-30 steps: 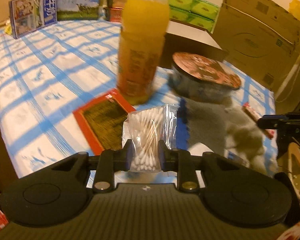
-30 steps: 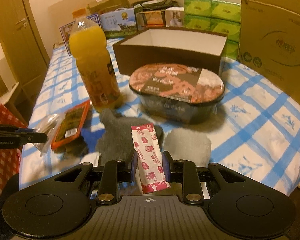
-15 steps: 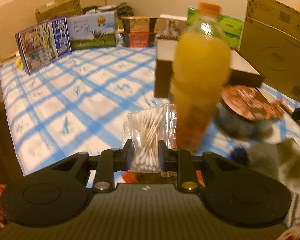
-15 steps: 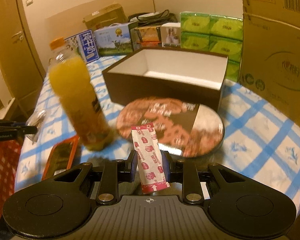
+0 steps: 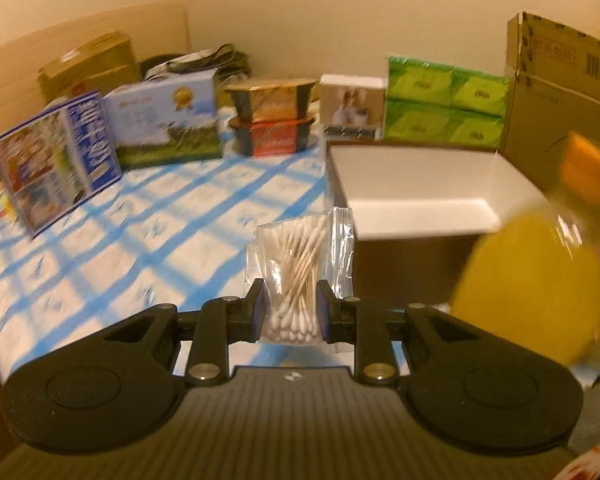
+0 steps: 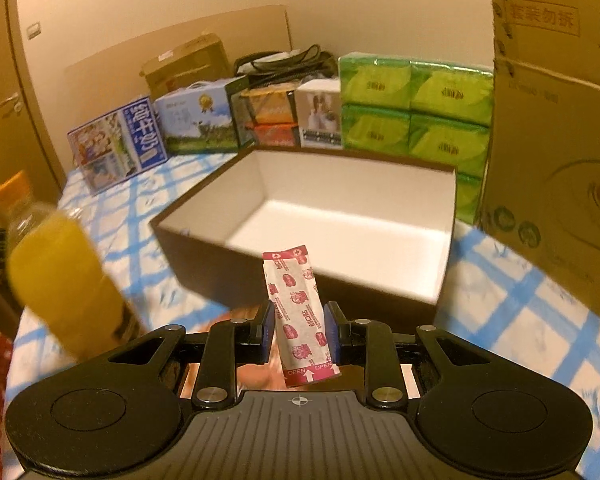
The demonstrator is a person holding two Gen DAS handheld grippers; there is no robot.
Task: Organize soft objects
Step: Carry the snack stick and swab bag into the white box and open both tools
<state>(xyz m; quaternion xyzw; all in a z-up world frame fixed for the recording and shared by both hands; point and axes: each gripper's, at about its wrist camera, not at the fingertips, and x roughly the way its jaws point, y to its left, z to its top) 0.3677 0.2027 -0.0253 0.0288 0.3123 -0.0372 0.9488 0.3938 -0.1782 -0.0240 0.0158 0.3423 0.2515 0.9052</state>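
Note:
My left gripper (image 5: pixel 290 308) is shut on a clear bag of cotton swabs (image 5: pixel 300 264) and holds it above the blue-checked tablecloth (image 5: pixel 140 232). My right gripper (image 6: pixel 298 332) is shut on a pink-and-white bandage packet (image 6: pixel 298 312) held upright. A brown open box with a white inside (image 6: pixel 340 216) stands just ahead of the right gripper; it also shows in the left wrist view (image 5: pixel 412 192), ahead and to the right. The box looks empty.
An orange juice bottle (image 5: pixel 540 272) stands close at the right of the left view and at the left of the right view (image 6: pixel 60 280). Cartons, green tissue packs (image 6: pixel 416 108) and a large cardboard box (image 6: pixel 560 120) line the back and right.
Both grippers have risen and moved forward toward the open box with their items still held. The noodle bowl, grey cloth and red packet have dropped out of view.

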